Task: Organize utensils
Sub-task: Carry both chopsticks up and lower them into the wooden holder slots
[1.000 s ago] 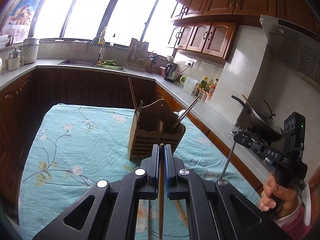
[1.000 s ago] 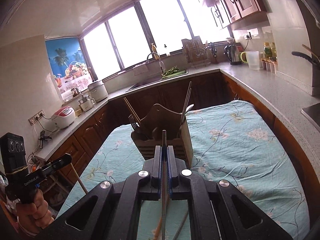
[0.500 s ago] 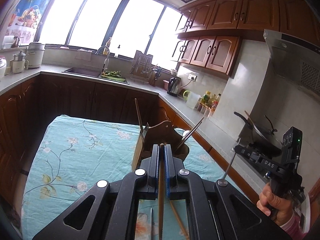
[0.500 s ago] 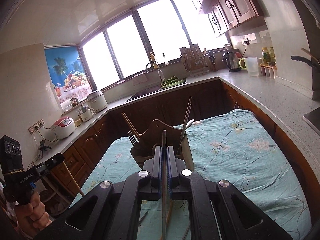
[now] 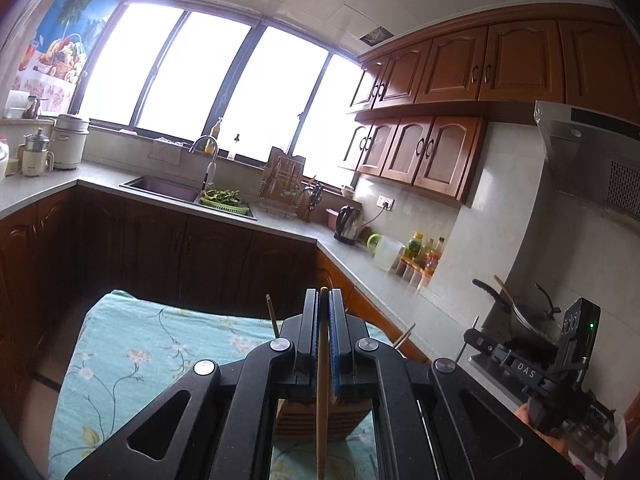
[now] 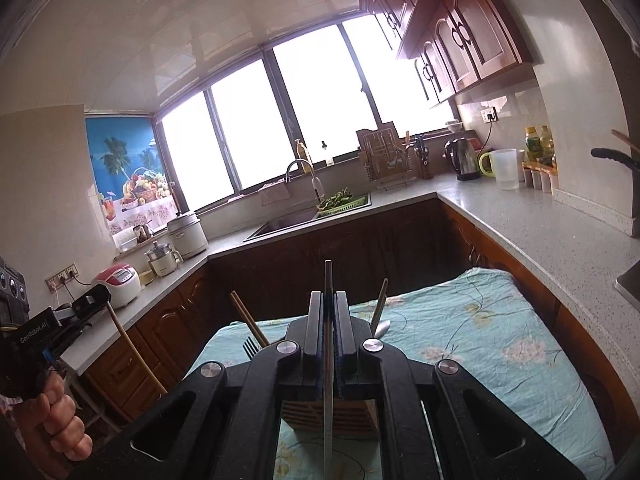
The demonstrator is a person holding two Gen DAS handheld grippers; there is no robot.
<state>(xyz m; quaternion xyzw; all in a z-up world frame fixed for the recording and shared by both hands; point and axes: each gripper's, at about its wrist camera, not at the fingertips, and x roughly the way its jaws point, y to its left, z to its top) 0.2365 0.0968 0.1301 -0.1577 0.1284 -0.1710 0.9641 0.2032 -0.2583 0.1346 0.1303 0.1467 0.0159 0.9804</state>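
Note:
My left gripper (image 5: 323, 298) is shut on a wooden chopstick (image 5: 321, 400) that runs back between its pads. My right gripper (image 6: 328, 300) is shut on a thin metal chopstick (image 6: 328, 408). Both hang above the near side of a wooden utensil holder (image 6: 328, 416), which shows only through the gaps in the gripper bodies (image 5: 304, 420). A fork (image 6: 250, 346), wooden chopsticks (image 6: 246, 320) and a spoon (image 6: 382, 326) stand in the holder. Each view also catches the other gripper at its edge, right gripper (image 5: 472, 340) and left gripper (image 6: 105, 300), each with its stick.
The holder stands on a table with a teal floral cloth (image 5: 120, 360). Grey counters run around it, with a sink (image 6: 288, 220), a kettle (image 6: 462, 160), a jug (image 6: 506, 168) and a pan (image 5: 524, 320) on the stove. A hand (image 6: 56, 416) holds the left gripper.
Both grippers rose and tipped upward with their chopsticks. The holder dropped in both views until it sits mostly hidden behind the gripper bodies.

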